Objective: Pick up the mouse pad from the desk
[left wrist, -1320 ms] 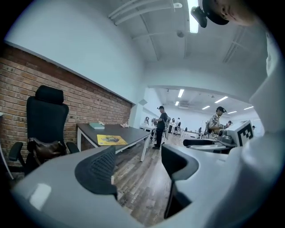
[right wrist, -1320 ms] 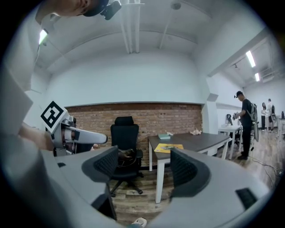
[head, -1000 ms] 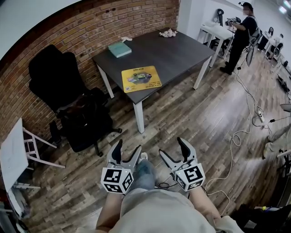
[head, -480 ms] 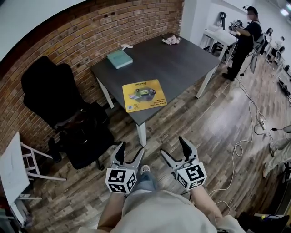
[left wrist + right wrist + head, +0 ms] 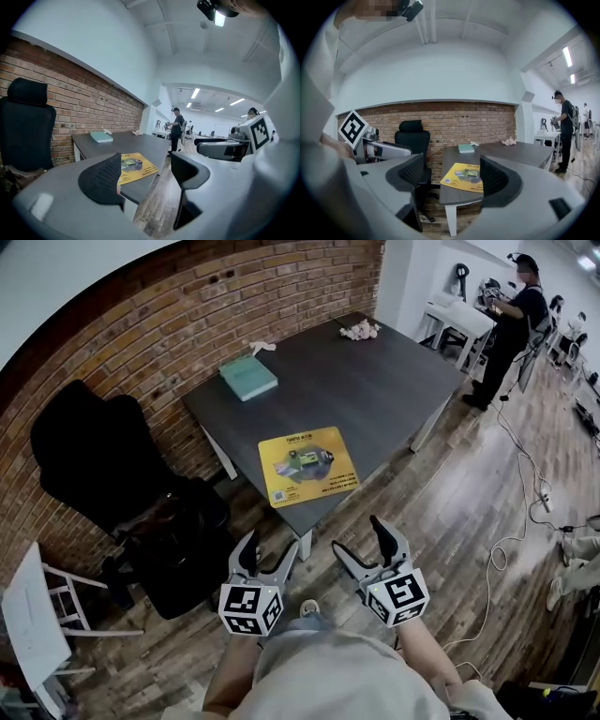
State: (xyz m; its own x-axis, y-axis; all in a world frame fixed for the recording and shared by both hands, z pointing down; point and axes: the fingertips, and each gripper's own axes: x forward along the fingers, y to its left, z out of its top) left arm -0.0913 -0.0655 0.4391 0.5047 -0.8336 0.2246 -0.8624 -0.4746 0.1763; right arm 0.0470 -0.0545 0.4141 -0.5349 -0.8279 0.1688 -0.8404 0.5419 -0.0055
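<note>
Head view: left gripper (image 5: 269,545) and right gripper (image 5: 358,538) short of the dark grey rectangular desk (image 5: 375,371).
Yellow printed rectangular mouse pad (image 5: 307,466) lies flat at its near corner; both pairs of jaws stand spread and empty, likely readied to reach it.

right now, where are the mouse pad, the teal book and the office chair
mouse pad (image 5: 308,466), head view, middle of its yellow top
teal book (image 5: 248,377), head view, middle of its cover
office chair (image 5: 94,456), head view, its black backrest

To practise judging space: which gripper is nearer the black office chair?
Left. The left gripper hangs just right of the black office chair in the head view; the right gripper is farther right, beyond the left one.
</note>
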